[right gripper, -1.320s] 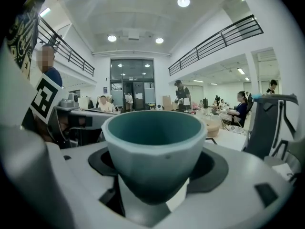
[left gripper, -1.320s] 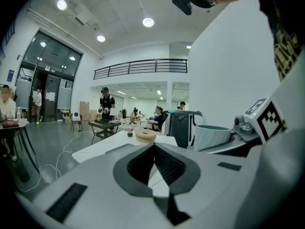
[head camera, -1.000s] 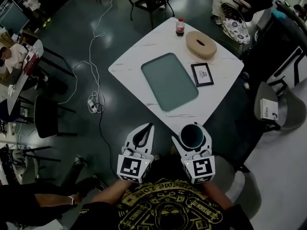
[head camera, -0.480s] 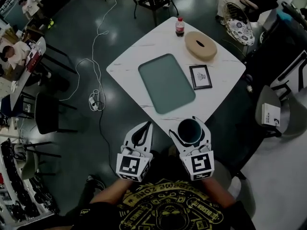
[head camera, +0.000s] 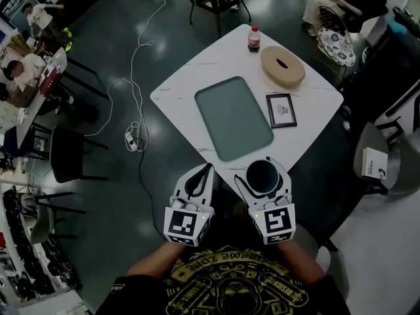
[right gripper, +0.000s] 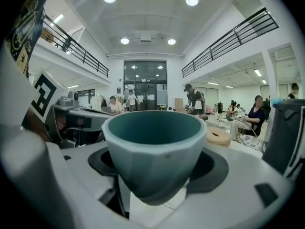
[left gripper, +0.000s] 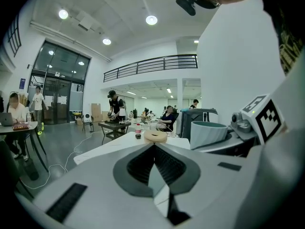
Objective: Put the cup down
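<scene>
The right hand-held gripper (head camera: 264, 174) is clamped on the teal cup (right gripper: 155, 151), its jaws spread wide around the cup's lower half. The cup stands upright with its mouth open to the head view. Its base is hidden by the jaws in every view. It is held in the air at the near corner of the white counter (head camera: 197, 77), short of the green tray (head camera: 233, 118). Both grippers cover that corner, so whether the cup is over the counter or just off its edge cannot be told.

The left hand-held gripper (head camera: 207, 170) sits just beside the right one, jaws together with nothing between them.

Farther back on the counter are a framed card (head camera: 281, 110), whose print is too small to read, a tan oval box (head camera: 283, 66) and a bottle (head camera: 254, 38). The person's hands are hidden beneath the marker cubes.
</scene>
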The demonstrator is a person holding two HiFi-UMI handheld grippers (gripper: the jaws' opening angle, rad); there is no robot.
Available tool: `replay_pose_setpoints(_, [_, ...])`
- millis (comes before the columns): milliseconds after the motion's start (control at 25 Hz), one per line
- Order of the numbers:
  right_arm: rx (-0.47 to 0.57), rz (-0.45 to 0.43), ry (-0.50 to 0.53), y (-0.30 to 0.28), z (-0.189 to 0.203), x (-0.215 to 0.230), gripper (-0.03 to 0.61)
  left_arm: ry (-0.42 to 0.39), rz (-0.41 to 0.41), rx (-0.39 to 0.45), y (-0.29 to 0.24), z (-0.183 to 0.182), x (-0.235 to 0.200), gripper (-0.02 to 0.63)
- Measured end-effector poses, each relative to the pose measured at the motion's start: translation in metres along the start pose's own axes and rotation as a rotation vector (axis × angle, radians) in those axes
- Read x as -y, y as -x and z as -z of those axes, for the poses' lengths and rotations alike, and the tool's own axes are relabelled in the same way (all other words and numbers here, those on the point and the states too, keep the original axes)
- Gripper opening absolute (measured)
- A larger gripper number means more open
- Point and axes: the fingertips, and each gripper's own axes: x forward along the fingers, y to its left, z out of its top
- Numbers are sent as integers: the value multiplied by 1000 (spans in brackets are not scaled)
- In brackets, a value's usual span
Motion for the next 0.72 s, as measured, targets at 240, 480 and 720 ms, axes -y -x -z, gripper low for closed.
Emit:
replay_pose_setpoints(240, [-10,20,5,-28,-5,7,379,-1,30,4,-25,-4,-16,11])
replay_pose_setpoints(480, [-23,42,-10,-61,-8,20,379,10,50,-12,-54,-3,-38,11])
replay_pose_setpoints(720, [-45,82,-11,-95,-14,36,379,17,53,-14,-82,-6,-66,11])
